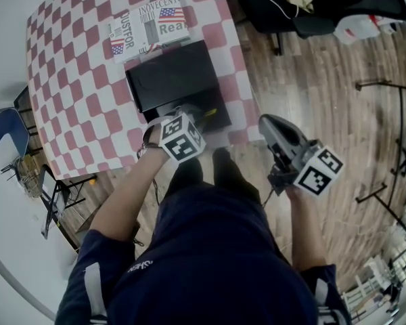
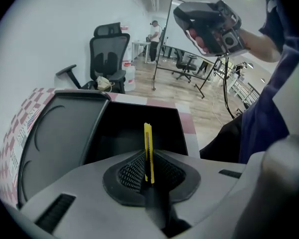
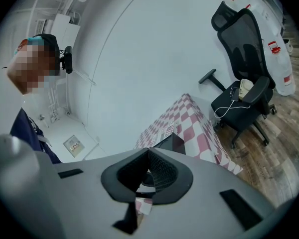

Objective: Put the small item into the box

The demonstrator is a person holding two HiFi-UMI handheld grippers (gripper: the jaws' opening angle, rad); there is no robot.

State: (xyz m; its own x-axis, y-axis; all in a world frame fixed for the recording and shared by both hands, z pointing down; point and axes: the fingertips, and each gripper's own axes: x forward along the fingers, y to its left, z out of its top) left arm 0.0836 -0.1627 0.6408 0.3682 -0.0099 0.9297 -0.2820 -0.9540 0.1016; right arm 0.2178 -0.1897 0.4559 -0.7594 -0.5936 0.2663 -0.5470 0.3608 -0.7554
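A thin yellow item [image 2: 148, 139], shaped like a small cutter, stands upright in my left gripper [image 2: 149, 156], which is shut on it. Just beyond it lies the open black box [image 2: 139, 123], its lid [image 2: 55, 133] folded out to the left. In the head view the left gripper [image 1: 193, 112] hovers at the near edge of the box [image 1: 172, 80], a speck of the yellow item [image 1: 208, 112] showing. My right gripper [image 1: 266, 122] hangs off the table over the floor; its jaws are shut with nothing between them [image 3: 148, 152].
The table [image 1: 74, 107] wears a red-and-white checked cloth. A magazine [image 1: 149, 26] lies behind the box. A black office chair [image 3: 244, 83] and metal stands [image 1: 392, 147] occupy the wooden floor to the right. The right gripper [image 2: 209, 24] shows high in the left gripper view.
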